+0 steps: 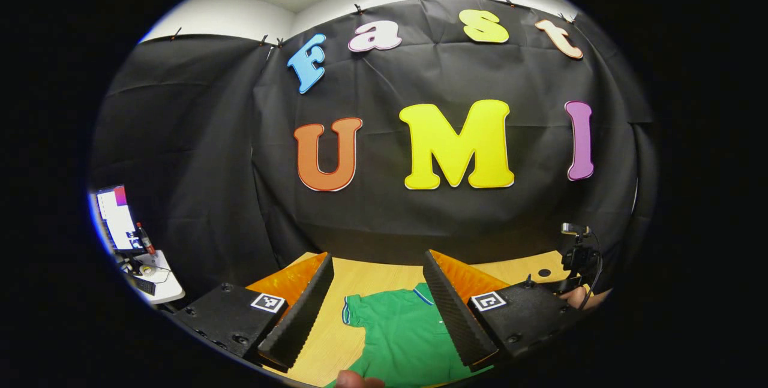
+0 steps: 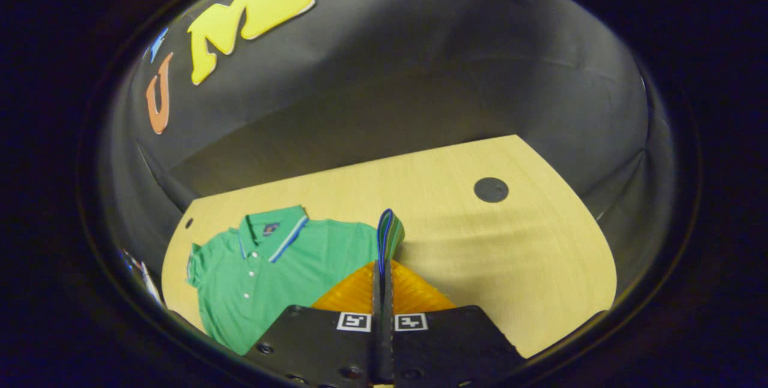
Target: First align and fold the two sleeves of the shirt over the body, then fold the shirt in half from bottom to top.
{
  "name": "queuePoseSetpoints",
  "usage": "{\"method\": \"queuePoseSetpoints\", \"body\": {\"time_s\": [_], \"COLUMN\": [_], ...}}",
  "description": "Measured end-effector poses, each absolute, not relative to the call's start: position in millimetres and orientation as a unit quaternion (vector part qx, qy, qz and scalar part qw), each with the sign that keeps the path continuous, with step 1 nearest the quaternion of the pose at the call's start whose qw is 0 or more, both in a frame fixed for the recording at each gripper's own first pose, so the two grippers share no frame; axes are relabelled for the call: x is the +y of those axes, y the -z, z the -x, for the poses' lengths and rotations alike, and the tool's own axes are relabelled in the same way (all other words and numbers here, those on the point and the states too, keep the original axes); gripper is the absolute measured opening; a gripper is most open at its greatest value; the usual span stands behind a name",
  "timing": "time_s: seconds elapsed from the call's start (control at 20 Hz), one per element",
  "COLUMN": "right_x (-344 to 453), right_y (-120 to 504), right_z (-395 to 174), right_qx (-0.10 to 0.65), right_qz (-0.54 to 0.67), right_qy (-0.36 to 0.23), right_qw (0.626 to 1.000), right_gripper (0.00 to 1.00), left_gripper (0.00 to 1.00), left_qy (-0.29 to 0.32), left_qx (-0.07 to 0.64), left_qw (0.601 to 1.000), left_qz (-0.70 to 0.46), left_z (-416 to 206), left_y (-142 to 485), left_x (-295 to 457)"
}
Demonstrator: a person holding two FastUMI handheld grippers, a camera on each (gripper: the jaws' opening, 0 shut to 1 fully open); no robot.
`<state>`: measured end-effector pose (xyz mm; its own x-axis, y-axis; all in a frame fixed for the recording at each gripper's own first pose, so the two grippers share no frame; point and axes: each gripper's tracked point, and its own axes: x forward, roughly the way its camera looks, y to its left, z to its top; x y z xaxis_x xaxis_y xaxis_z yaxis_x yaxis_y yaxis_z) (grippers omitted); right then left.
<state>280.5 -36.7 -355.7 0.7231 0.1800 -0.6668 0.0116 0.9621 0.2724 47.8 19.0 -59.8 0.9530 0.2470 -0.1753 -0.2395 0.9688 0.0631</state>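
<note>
This is a staged recording booth inside an office or lab room, not a home: a pale wooden table with a rounded edge (image 2: 540,244) stands against a black cloth backdrop (image 1: 420,214) clipped up along its top edge, with white wall and ceiling (image 1: 252,7) above the cloth. To the left of the table, beyond the cloth's side panel, a small white desk (image 1: 162,283) carries a lit computer monitor (image 1: 117,217) and cables
</note>
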Motion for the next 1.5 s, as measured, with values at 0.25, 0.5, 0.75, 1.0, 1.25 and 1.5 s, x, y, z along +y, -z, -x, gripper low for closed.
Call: {"method": "queuePoseSetpoints", "body": {"time_s": [0.25,0.5,0.75,1.0,1.25,1.5], "right_x": [50.4,123.1,160.8,151.1,129.9,116.7], "right_y": [341.3,360.1,359.1,311.0,239.8,159.5], "right_z": [-280.9,-276.3,-268.8,-262.2,-224.5,-158.4], "right_qx": [0.374,0.402,0.408,0.361,0.296,0.225], "right_qz": [-0.115,-0.108,-0.097,-0.096,-0.036,0.009], "right_qy": [-0.102,-0.128,-0.138,-0.105,-0.105,-0.110], "right_qw": [0.915,0.900,0.897,0.922,0.949,0.968], "right_gripper": [0.00,0.00,0.40,0.96,0.96,0.96], "left_gripper": [0.97,0.97,0.97,0.97,0.97,0.98], "left_qy": [-0.145,-0.171,-0.163,-0.127,-0.043,-0.002], "left_qx": [0.088,0.090,0.090,0.089,0.128,0.202], "left_qw": [0.985,0.981,0.982,0.988,0.990,0.977], "left_qz": [-0.026,-0.026,-0.018,-0.001,0.029,0.073], "left_z": [-33.2,-18.2,-22.0,-35.4,-62.5,-90.2], "left_y": [55.6,55.9,62.1,75.8,126.5,208.4], "left_x": [43.8,82.5,110.7,131.6,132.6,137.8]}}
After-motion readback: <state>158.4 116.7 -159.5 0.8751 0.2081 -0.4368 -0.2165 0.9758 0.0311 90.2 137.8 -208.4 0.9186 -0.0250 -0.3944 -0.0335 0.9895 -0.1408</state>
